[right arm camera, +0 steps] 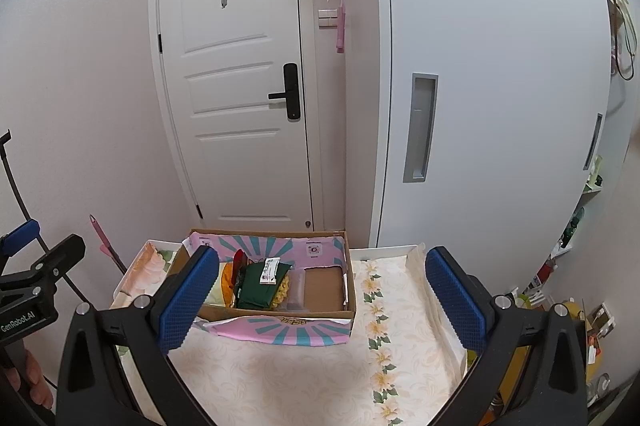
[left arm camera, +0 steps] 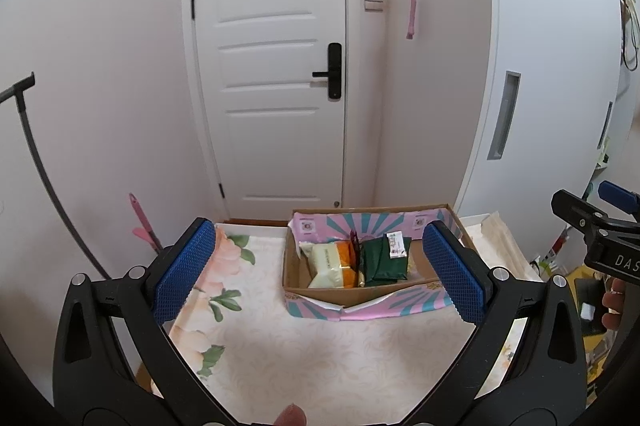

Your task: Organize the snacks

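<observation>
An open cardboard box [left arm camera: 416, 308] with pink and teal flaps stands on the floral table at the far side; it also shows in the right wrist view [right arm camera: 280, 328]. Inside lie a pale yellow and orange snack pack [left arm camera: 332, 264], a dark green pack [left arm camera: 386, 260] with a small white packet [left arm camera: 396, 244] on it, and a red item behind. The green pack [right arm camera: 260, 286] also shows in the right wrist view, with bare box floor [right arm camera: 324, 284] to its right. My left gripper [left arm camera: 320, 274] is open and empty, short of the box. My right gripper [right arm camera: 324, 302] is open and empty too.
The table [left arm camera: 320, 358] has a floral cloth and a white raised rim [right arm camera: 396, 248]. A white door [left arm camera: 276, 66] and a sliding cabinet [right arm camera: 500, 106] stand behind. A pink-handled tool [left arm camera: 142, 222] leans at the left wall. Clutter [right arm camera: 576, 310] sits at the right.
</observation>
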The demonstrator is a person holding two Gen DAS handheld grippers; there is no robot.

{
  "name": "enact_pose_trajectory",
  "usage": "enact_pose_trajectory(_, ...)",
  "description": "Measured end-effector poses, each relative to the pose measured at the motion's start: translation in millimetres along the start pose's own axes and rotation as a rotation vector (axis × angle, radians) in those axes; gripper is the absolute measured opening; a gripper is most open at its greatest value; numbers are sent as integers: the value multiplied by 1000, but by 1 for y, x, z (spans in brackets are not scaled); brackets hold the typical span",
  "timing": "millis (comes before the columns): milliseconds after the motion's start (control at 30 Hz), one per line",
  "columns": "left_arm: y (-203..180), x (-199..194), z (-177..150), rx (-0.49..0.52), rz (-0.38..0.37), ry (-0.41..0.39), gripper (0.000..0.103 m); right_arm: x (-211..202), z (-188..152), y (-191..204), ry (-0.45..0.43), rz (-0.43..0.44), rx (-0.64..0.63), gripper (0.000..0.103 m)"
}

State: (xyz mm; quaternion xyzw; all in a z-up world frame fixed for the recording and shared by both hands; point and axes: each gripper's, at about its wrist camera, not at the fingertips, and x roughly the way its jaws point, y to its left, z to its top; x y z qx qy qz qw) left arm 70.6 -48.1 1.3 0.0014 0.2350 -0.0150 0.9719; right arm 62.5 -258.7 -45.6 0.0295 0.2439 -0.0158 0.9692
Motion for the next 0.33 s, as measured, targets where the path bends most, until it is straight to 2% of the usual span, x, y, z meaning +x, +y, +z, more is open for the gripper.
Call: enact_pose_trajectory(333, -10, 5, -1, 31, 78, 9, 103, 4, -4, -6, 24, 16, 7, 103)
